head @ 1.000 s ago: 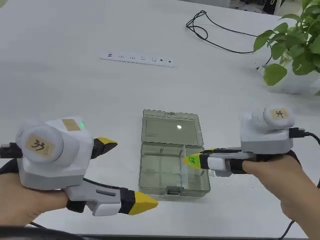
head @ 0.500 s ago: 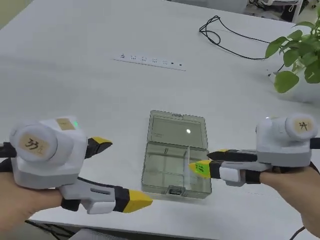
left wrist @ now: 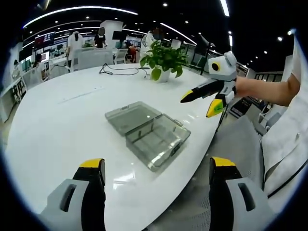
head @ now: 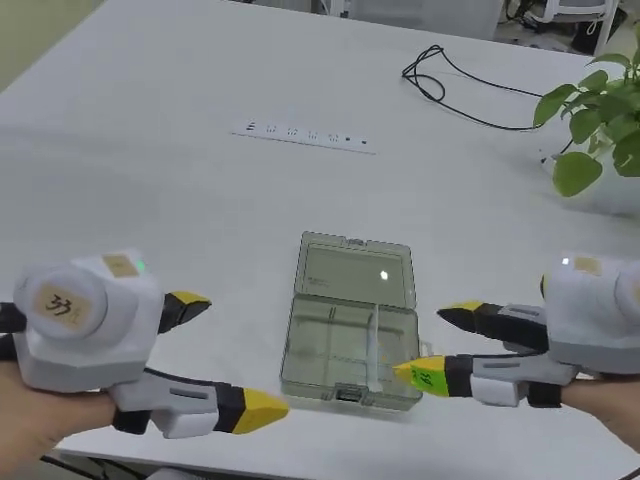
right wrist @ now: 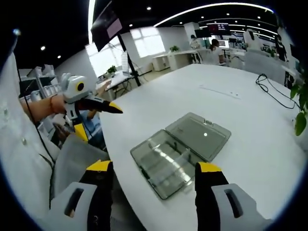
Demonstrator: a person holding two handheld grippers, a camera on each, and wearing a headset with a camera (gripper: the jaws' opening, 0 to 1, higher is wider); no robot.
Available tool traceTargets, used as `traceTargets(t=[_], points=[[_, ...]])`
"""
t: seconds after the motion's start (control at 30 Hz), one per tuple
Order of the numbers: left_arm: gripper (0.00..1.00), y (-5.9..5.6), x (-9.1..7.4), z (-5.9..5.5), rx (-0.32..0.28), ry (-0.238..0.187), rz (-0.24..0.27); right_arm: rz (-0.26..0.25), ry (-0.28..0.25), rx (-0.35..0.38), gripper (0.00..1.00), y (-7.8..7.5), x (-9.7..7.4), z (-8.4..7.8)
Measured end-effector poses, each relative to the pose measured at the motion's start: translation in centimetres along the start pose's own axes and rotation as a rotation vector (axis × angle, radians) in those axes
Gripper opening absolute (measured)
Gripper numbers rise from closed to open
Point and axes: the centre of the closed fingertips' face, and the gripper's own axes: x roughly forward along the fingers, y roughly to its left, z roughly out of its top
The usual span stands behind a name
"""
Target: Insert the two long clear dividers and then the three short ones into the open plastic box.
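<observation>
Both released and empty, my left tongs (head: 235, 352) and right tongs (head: 432, 343) flank the open plastic box (head: 320, 385) at lower centre. Dividers (head: 372, 345) stand inside, number unclear. Inserting seems nearly done, so next I'd press them home.

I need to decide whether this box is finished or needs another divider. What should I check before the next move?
1. The lid of the plastic box is open and lies flat: ok.
2. The left gripper is open and empty: ok.
3. The right gripper is open and empty: ok.
4. Both grippers are apart from the box: ok.
5. All five clear dividers are seated: cannot tell; some stand inside the box, but their count is unclear.
</observation>
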Motion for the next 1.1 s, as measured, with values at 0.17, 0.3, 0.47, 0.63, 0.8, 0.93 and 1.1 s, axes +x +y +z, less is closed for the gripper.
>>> traceTargets(t=[0.17,0.3,0.47,0.63,0.8,0.93,1.1], points=[[0.9,0.4,0.3,-0.6,-0.006,0.019,0.011,0.021,-0.019,-0.039,0.75,-0.3,-0.9,-0.7],[0.89,0.8,0.6,-1.3,-0.01,0.048,0.021,0.028,-0.037,-0.084,0.78,-0.3,-1.4,-1.2],[0.84,1.6,1.1,-3.0,-0.018,0.122,0.043,0.035,-0.045,-0.126,0.82,-0.2,-1.7,-2.2],[0.8,2.8,1.7,-4.5,-0.025,0.183,0.069,0.029,-0.065,-0.157,0.84,-0.4,-2.1,-2.7],[0.72,3.5,2.5,-5.5,-0.047,0.222,0.085,0.017,-0.078,-0.144,0.84,-0.6,-2.5,-3.2],[0.64,4.4,3.0,-7.1,-0.045,0.296,0.114,0.002,-0.099,-0.138,0.83,-0.9,-2.9,-3.2],[0.61,5.1,3.5,-8.6,-0.087,0.362,0.138,-0.01,-0.124,-0.124,0.83,-0.7,-3.2,-3.0]])
